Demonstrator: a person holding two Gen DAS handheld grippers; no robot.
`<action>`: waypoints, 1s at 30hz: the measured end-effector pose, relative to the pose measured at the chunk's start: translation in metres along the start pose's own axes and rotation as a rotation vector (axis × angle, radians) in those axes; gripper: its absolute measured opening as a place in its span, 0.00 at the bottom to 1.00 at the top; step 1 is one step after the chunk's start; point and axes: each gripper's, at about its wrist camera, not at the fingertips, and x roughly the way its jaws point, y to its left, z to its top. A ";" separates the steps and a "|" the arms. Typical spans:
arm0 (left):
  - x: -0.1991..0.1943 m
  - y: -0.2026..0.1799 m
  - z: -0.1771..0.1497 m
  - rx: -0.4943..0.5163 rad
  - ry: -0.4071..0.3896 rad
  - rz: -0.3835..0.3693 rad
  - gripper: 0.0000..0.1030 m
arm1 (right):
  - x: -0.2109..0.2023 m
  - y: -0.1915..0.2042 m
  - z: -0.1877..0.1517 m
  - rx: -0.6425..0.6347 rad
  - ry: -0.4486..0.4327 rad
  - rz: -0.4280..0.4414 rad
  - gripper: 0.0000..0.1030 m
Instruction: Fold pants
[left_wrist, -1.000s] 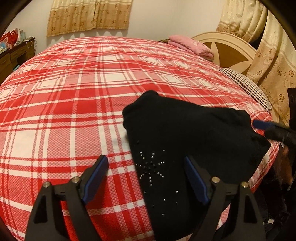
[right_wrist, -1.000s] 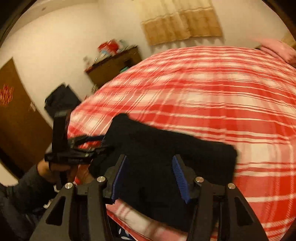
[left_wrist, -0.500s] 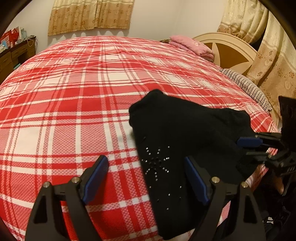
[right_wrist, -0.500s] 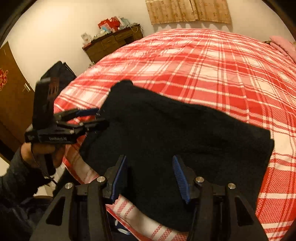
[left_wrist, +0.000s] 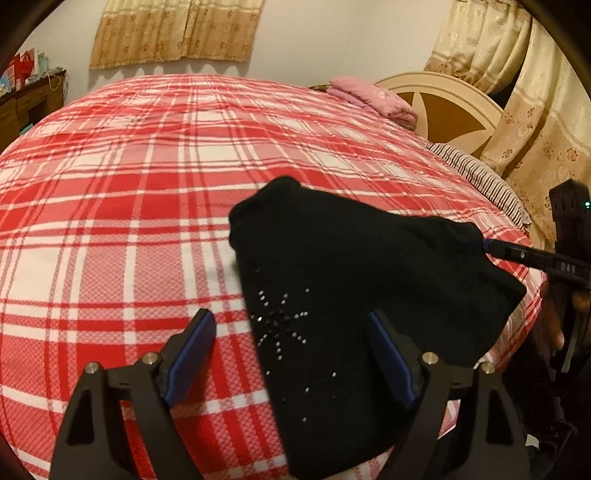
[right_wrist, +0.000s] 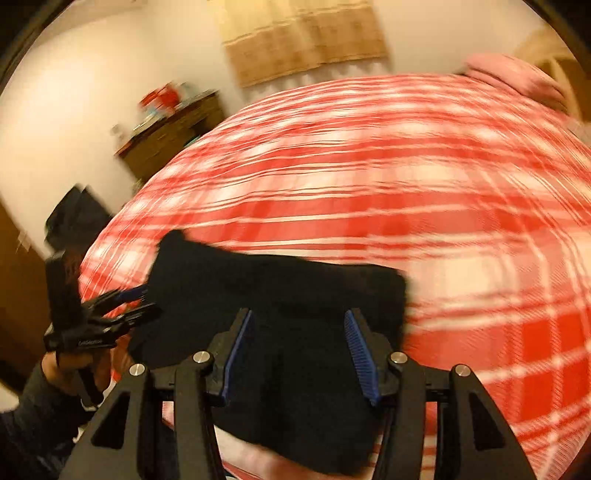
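Note:
Black pants (left_wrist: 351, 280) with a rhinestone star lie folded in a compact bundle at the near edge of the red plaid bed (left_wrist: 147, 177). My left gripper (left_wrist: 291, 328) is open and empty just above the bundle's near left part. My right gripper (right_wrist: 299, 325) is open and empty over the pants (right_wrist: 280, 310) in the blurred right wrist view. The right gripper also shows in the left wrist view (left_wrist: 491, 245), touching the bundle's right edge. The left gripper shows in the right wrist view (right_wrist: 136, 302), open at the bundle's left side.
A pink folded cloth (left_wrist: 369, 96) lies at the far end by the cream headboard (left_wrist: 443, 107). A striped pillow (left_wrist: 480, 177) lies at the right edge. A wooden dresser (right_wrist: 170, 133) stands by the wall. Curtains (left_wrist: 535, 103) hang at the right.
The right gripper has swung; its view is now blurred and the pants sit lower in it. In the left wrist view its fingers moved up along the bundle's right edge. The left gripper barely moved.

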 end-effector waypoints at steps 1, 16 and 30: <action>0.001 0.000 0.001 -0.003 0.001 -0.003 0.84 | -0.003 -0.010 -0.002 0.024 -0.001 -0.013 0.51; 0.014 -0.006 0.011 -0.012 -0.011 -0.094 0.74 | 0.030 -0.035 -0.015 0.172 0.062 0.139 0.50; -0.005 0.008 0.006 -0.076 -0.063 -0.195 0.16 | -0.003 0.018 0.010 0.022 -0.026 0.279 0.27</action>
